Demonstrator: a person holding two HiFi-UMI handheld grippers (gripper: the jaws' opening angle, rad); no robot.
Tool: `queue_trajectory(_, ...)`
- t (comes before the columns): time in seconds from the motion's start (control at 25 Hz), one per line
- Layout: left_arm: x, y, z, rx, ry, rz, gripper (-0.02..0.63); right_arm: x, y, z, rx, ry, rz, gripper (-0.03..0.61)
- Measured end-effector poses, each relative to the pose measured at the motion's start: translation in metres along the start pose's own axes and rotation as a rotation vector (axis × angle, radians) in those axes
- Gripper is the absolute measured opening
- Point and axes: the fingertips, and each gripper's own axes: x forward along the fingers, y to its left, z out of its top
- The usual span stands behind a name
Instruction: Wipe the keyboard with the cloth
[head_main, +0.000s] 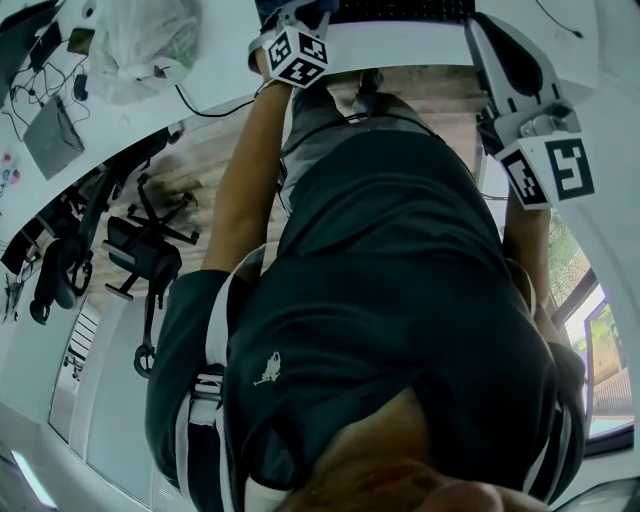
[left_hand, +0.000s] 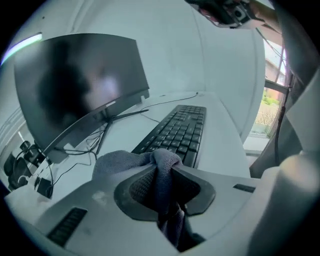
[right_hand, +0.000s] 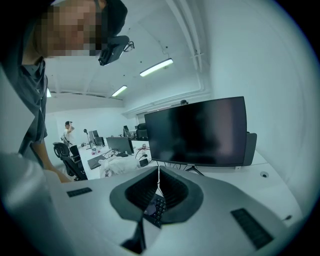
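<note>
My left gripper (left_hand: 167, 169) is shut on a grey cloth (left_hand: 135, 162), which bunches out over the jaw tips. Just beyond it a black keyboard (left_hand: 177, 131) lies on the white desk (left_hand: 220, 145), running away from the jaws. My right gripper (right_hand: 158, 174) is shut with nothing between its jaws; a few dark keys of the keyboard (right_hand: 155, 209) show through the gap below them. In the head view only the keyboard's edge (head_main: 400, 10) shows at the top, with the left gripper's marker cube (head_main: 292, 52) and the right gripper's marker cube (head_main: 550, 168) near it.
A dark monitor (left_hand: 75, 82) stands behind the keyboard, with cables (left_hand: 107, 127) at its foot; it also fills the right gripper view as the monitor (right_hand: 200, 132). The person's dark shirt (head_main: 400, 300) fills the head view. Office chairs (head_main: 140, 250) stand on the floor behind.
</note>
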Motion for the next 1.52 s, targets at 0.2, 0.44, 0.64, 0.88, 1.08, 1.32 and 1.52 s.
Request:
queue_trajectory(0.2, -0.008, 0.009, -0.007, -0.032, 0.008, 0.004, 0.058, 0.000, -0.001, 0.003, -0.004, -0.007, -0.003, 0.011)
queue_trajectory(0.44, -0.050, 0.059, -0.077, -0.162, 0.070, 0.087, 0.058, -0.003, -0.009, -0.004, 0.014, -0.006, -0.016, 0.011)
queue_trajectory(0.64, -0.017, 0.005, -0.025, -0.090, 0.002, -0.008, 0.058, 0.001, -0.002, -0.005, 0.013, 0.008, -0.003, 0.011)
queue_trajectory(0.88, 0.000, -0.020, 0.005, -0.028, -0.026, -0.053, 0.058, 0.000, 0.005, -0.005, -0.003, 0.021, 0.000, 0.011)
queue_trajectory(1.08, -0.044, 0.041, -0.071, -0.088, 0.087, 0.085, 0.058, -0.001, 0.006, -0.008, 0.009, 0.009, -0.002, 0.011)
queue_trajectory(1.32, -0.023, 0.033, -0.051, -0.082, 0.072, 0.097, 0.057, -0.005, 0.010, -0.017, 0.020, 0.012, -0.027, 0.011)
queue_trajectory(1.52, -0.003, 0.006, 0.000, -0.038, -0.046, 0.033, 0.057, 0.004, 0.031, -0.023, 0.000, 0.029, -0.031, 0.011)
